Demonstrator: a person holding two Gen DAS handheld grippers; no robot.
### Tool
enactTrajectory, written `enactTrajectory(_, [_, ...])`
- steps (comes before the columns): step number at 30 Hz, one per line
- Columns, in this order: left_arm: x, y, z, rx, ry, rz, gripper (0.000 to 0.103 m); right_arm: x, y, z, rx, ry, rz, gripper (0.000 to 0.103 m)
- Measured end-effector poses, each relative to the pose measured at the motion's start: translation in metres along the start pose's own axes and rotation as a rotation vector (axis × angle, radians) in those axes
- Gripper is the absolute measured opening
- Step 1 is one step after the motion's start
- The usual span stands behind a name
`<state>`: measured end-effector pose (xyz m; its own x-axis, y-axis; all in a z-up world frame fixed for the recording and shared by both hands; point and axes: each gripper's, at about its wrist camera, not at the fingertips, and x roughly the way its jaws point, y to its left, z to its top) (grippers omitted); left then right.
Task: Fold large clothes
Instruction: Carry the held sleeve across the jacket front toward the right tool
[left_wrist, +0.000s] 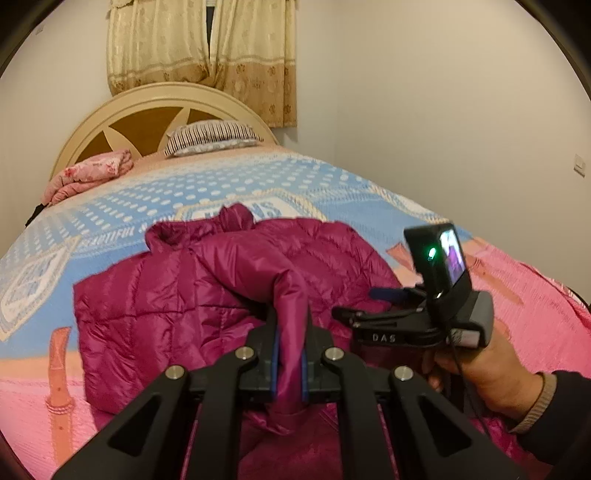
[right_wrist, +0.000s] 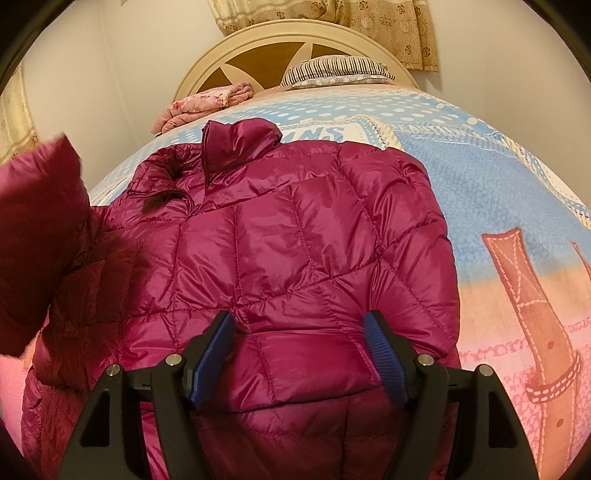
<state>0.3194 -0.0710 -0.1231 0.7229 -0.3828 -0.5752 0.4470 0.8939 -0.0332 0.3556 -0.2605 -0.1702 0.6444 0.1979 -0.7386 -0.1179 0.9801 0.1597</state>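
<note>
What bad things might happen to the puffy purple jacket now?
The left gripper pinches only a shiny strip of the jacket, so the slick fabric might slip out. The right gripper is open over the jacket's middle, pinching nothing, so the puffy jacket may bunch or spring back when the sleeve comes over.

Magenta quilted down jacket (right_wrist: 295, 240) lies on the patterned bed blanket (right_wrist: 498, 177), collar toward the arched wooden headboard (right_wrist: 258, 40). Striped pillow (right_wrist: 336, 70) and folded pink floral quilt (right_wrist: 207, 101) lie behind the jacket, quilt left of pillow.
</note>
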Motion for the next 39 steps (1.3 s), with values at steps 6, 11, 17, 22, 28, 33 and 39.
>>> enactTrajectory(6, [0.019,-0.007,-0.012,0.006,0.046,0.014,0.012,0.000,0.000,0.000,0.001,0.000,0.000,0.074])
enactTrajectory(11, [0.022,-0.011,-0.015,0.024,0.055,0.023,0.013,0.000,0.000,0.000,0.001,0.000,0.000,0.074])
enactTrajectory(17, [0.007,-0.016,-0.011,0.054,0.012,0.051,0.070,0.000,0.000,0.000,0.001,0.000,-0.001,0.074])
enactTrajectory(22, [-0.005,-0.017,-0.006,0.095,-0.033,0.085,0.084,0.000,-0.001,0.000,0.002,-0.001,0.000,0.074])
enactTrajectory(28, [0.032,0.011,-0.014,0.080,0.069,0.247,0.103,-0.002,-0.001,0.000,0.010,-0.011,0.010,0.075])
enactTrajectory(33, [0.059,0.034,-0.034,0.040,0.171,0.304,0.103,-0.038,-0.015,0.003,0.111,-0.111,-0.058,0.085])
enactTrajectory(39, [0.050,0.045,-0.040,-0.019,0.153,0.291,0.103,-0.084,0.039,0.014,0.021,-0.185,-0.046,0.085])
